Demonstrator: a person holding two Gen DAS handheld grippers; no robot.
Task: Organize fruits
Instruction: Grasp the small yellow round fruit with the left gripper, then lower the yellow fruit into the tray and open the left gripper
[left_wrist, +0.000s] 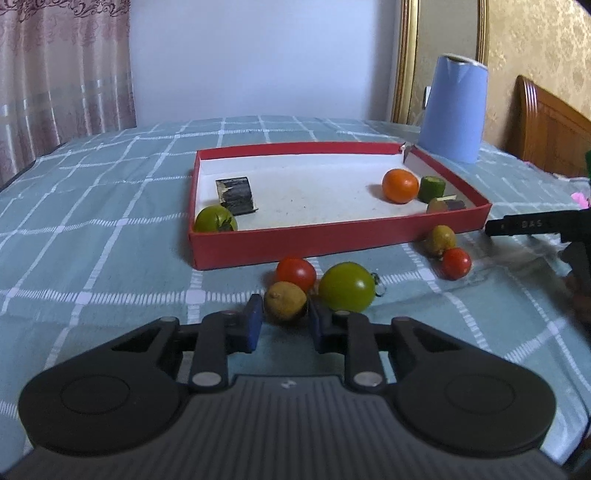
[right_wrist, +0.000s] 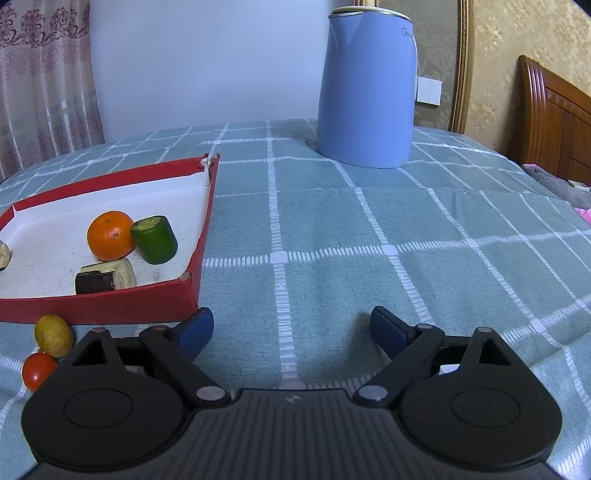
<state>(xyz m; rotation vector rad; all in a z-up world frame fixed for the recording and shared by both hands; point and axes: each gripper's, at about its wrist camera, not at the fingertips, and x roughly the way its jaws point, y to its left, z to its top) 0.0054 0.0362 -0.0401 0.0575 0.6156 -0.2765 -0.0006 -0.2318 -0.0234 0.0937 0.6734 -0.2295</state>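
Two grippers are working low over the bed, both tilting downward. The left gripper (left_wrist: 285, 316) is sitting with its blue pads closed in against a small yellow-brown fruit (left_wrist: 285, 301), which is lying on the cloth between them; whether they are pressing hard I cannot tell. The right gripper (right_wrist: 291, 328) is hanging wide open over bare cloth with nothing between its jaws, and its dark finger is poking in at the right edge of the left view.

Spreading underneath is a teal checked bedcover (right_wrist: 369, 240), with a pink curtain, a pale wall and a wooden headboard behind. A blue kettle (right_wrist: 365, 88) is standing at the back. The red box (left_wrist: 332, 236) is holding an orange (left_wrist: 400, 185), a green tomato (left_wrist: 215, 219), a green cylinder and dark chunks. Just outside it are lying a big green tomato (left_wrist: 346, 286) and a red tomato (left_wrist: 295, 273), both near the gripped fruit.
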